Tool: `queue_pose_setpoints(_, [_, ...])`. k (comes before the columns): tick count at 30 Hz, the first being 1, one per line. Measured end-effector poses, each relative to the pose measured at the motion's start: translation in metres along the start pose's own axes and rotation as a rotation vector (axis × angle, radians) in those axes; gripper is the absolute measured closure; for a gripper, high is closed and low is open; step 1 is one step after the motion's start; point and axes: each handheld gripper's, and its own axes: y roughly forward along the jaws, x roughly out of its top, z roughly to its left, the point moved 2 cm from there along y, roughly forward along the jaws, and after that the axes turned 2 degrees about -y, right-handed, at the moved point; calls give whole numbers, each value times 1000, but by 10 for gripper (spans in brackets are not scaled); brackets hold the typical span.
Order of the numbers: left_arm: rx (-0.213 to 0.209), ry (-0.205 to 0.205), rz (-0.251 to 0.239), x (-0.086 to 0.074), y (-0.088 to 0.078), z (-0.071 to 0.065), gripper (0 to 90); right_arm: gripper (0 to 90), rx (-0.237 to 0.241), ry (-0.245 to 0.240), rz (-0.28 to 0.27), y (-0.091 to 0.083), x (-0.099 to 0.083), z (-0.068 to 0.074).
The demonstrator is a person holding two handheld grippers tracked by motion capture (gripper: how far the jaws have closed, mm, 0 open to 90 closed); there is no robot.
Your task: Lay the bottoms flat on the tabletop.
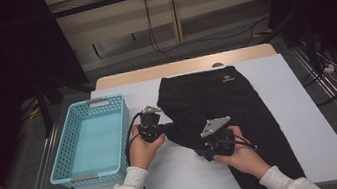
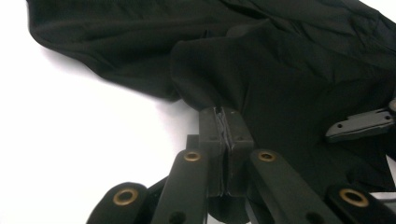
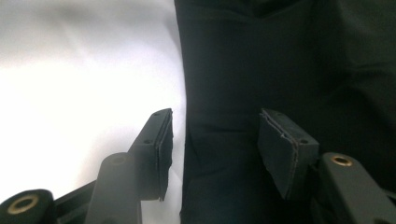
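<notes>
I'm working on the black garment point(image 1: 218, 102), prob. shorts or short pants, lying on the white sheet over the table point(image 1: 302, 120), w/ the blue basket point(image 1: 93, 138) just beside it on my left. The basket holds nothing I can see, so the garment isn't packed yet, and the folding looks barely begun.

My left hand-held gripper point(image 1: 164, 128) is clamped tight on the garment's left edge; in the left gripper view the pads point(image 2: 238, 130) meet w/ a thin bit of black cloth pinched between them. That grip is done.

My right hand-held gripper point(image 1: 205, 150) sits at the lower left hem, jaws about half apart. In the right gripper view the garment's edge point(image 3: 219, 140) runs up between the two pads, but they don't press on it, so no grip there yet. The view is dark, so I can't tell if one pad brushes the cloth.

Left to do, I reckon: close the right one on the hem, lift w/ both, fold the piece over, then prob. move it into the basket.
</notes>
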Motion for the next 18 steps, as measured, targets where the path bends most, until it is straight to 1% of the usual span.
queue_pose_setpoints(1, [-8,-1,-3,1,-2,0,883,502,-6,11,-1,1,1,-1])
queue_pose_setpoints(3, [-2,-1,-11,2,-4,-2,884,573,-8,12,4,1,1,-2])
queue_pose_setpoints(4, [-4,1,-15,2,-5,-2,885,625,-6,24,1,1,1,-3])
queue_pose_setpoints(5, [-9,1,-14,3,-6,-3,884,673,-14,21,2,1,1,-5])
queue_pose_setpoints(7, [-11,-1,-22,3,-6,-3,885,718,-11,19,5,1,2,-5])
queue_pose_setpoints(8, [-14,0,-17,3,-7,-3,885,788,-10,15,6,2,3,-5])
queue_pose_setpoints(9, [-17,-1,-15,3,-7,-3,885,890,-6,13,9,1,3,-5])
queue_pose_setpoints(11, [-14,-1,-12,3,-7,-3,885,895,-2,36,5,2,3,-5])
queue_pose_setpoints(13, [-14,-4,-12,3,-8,-3,885,899,4,41,-1,2,2,-6])
queue_pose_setpoints(15, [-18,0,-7,2,-10,-4,884,900,12,56,-8,1,1,-7])
queue_pose_setpoints(17, [-21,4,-1,2,-11,-6,884,900,39,68,-11,-1,0,-6])
queue_pose_setpoints(18, [-23,-5,-8,1,-12,-7,884,900,54,68,-10,-2,0,-4])
